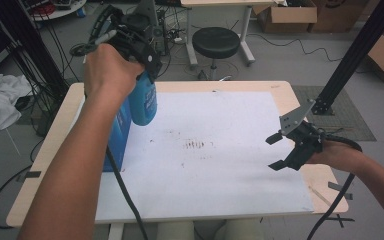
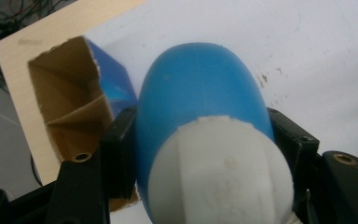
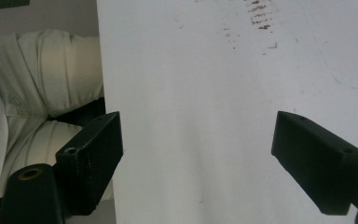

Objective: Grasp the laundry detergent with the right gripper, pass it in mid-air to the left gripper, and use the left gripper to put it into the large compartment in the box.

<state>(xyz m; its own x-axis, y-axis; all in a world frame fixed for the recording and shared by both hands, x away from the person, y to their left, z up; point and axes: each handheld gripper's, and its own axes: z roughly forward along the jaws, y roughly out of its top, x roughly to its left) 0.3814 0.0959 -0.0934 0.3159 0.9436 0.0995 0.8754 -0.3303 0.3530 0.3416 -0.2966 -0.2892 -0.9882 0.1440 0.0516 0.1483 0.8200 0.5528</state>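
L gripper (image 2: 200, 154) clamped on blue bottle (image 1: 143, 102) above open blue box (image 2: 81, 100) at table's left edge; smooth bottle could slip or clip box rim. R gripper (image 1: 279, 150) apart, empty.

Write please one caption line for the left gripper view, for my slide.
Left gripper clamps a blue bottle with a white cap above an open blue box on the table.

High view above the person's side, facing forward and down over the white paper sheet (image 1: 220, 150) on the pale wooden table (image 1: 285, 92), left gripper view close on the blue plastic bottle (image 2: 200, 88) toward 12 o'clock, right gripper view low, near the sheet's edge, brown smudges (image 3: 261, 18) at 12 o'clock shared with the high view.
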